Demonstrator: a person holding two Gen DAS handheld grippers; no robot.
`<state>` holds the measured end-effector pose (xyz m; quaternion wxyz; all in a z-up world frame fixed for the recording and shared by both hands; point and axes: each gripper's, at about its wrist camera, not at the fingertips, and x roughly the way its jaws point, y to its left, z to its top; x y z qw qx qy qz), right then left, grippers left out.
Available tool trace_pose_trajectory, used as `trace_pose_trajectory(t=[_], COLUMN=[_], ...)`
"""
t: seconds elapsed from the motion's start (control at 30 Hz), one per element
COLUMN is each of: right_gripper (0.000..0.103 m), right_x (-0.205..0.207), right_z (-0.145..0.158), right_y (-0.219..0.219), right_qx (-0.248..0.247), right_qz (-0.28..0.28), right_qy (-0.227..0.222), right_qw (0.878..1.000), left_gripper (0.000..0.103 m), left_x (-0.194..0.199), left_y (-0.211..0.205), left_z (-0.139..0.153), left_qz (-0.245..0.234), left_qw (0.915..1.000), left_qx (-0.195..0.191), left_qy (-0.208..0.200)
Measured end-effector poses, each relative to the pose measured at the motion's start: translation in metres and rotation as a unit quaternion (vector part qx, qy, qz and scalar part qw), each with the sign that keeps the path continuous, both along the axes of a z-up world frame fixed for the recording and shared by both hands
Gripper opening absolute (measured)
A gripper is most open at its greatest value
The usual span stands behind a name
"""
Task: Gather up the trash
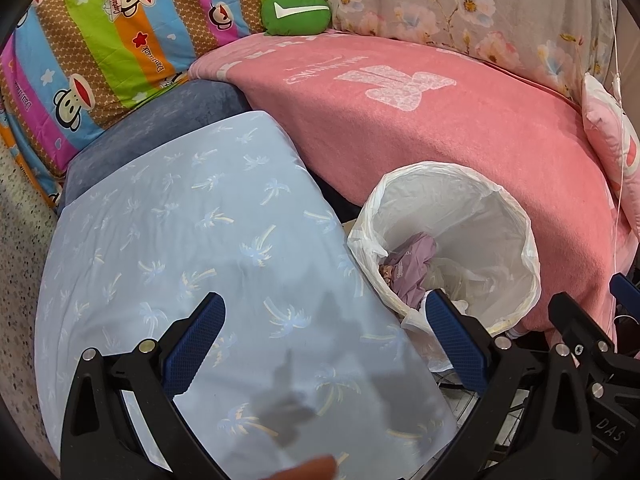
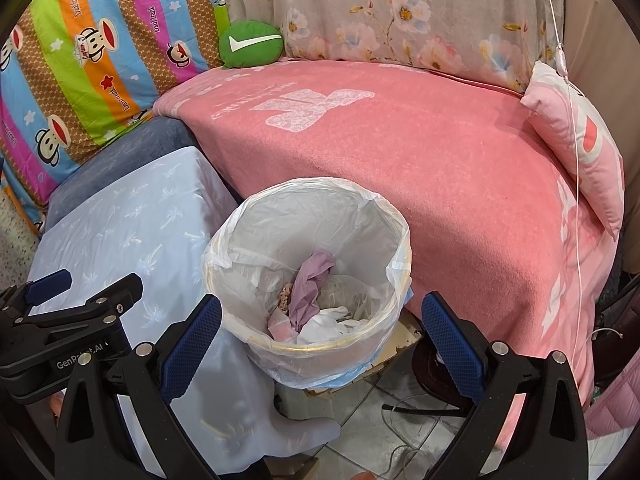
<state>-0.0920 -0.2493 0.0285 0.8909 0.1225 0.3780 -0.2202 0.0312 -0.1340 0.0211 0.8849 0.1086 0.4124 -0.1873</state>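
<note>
A trash bin lined with a white plastic bag (image 2: 224, 264) stands on the floor between a light blue cloth-covered seat and a pink-covered bed; it also shows in the left wrist view (image 1: 524, 256). Inside lie a crumpled purple wrapper (image 2: 308, 284) and white paper scraps (image 2: 328, 322); the wrapper shows in the left wrist view (image 1: 412, 264) too. My right gripper (image 2: 320, 340) is open and empty, its fingers straddling the bin's near rim from above. My left gripper (image 1: 326, 336) is open and empty above the blue cloth, just left of the bin.
The light blue palm-print cloth (image 1: 180, 240) covers a seat at left. A pink blanket (image 2: 400, 152) covers the bed at right, with a pink pillow (image 2: 576, 152), a green cushion (image 2: 250, 44) and a striped monkey quilt (image 2: 80, 60) behind. Cables lie on the tiled floor (image 2: 372, 420).
</note>
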Motion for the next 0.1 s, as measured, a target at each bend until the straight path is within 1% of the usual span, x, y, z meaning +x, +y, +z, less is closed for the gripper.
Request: trace_pose_trajectory(t=[0.1], right_gripper=[0.098], right_x=[0.0], right_z=[-0.0016], right_y=[0.0014], right_qx=[0.0], right_qz=[0.0], right_qy=[0.0], right_qw=[1.0], left_gripper=[0.096], left_x=[-0.0001], left_y=[0.0007], left_z=[-0.0013], left_qz=[-0.005], left_qw=[1.0], left_qx=[0.001], left_qy=[0.0])
